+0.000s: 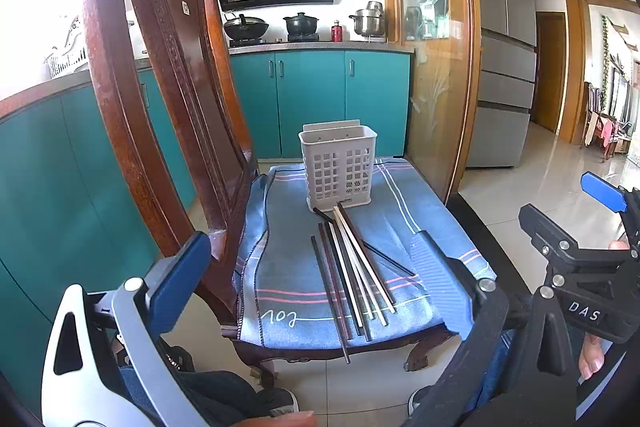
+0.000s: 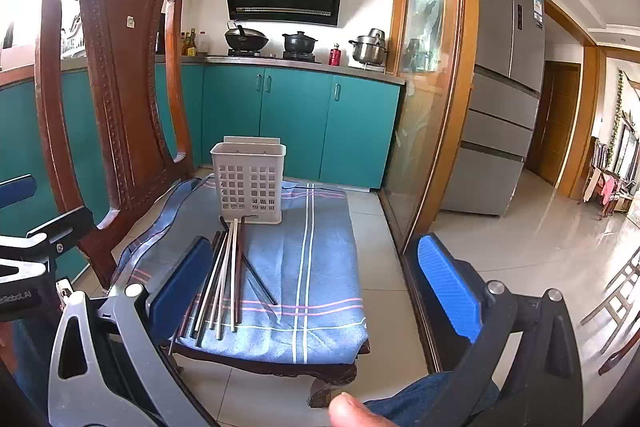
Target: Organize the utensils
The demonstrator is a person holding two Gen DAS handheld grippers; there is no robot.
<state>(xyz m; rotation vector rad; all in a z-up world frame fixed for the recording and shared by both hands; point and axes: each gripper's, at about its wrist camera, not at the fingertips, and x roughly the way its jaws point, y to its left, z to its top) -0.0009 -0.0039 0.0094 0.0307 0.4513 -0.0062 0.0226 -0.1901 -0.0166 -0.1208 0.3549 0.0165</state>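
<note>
We hold both claws back at the near edge of the chair (image 1: 168, 115), neither one touching anything yet. The left gripper (image 1: 312, 267) stands released, jaws spread wide with nothing between them; the right gripper (image 2: 316, 275) is likewise spread wide and empty.

The chopsticks (image 1: 352, 267) lie in a loose bundle on the blue cloth (image 1: 400, 227) that covers the seat. Their long axis runs near to far: far tips just beside the foot of the white holder (image 1: 338, 163), near ends reaching the front edge of the seat, one dark stick overhanging it. One black stick lies crossed at an angle to the right of the rest. We think the sticks are a mix of dark and pale ones, though the exact count is hard to read where they overlap.

From the left claw the bundle lies straight ahead and below, centred between its fingers. From the right claw it sits off to the left, partly hidden behind that claw's left finger. So we judge the left hand better lined up for the first pick, closing across the sticks rather than along them, then lifting toward the holder at the far side.
</note>
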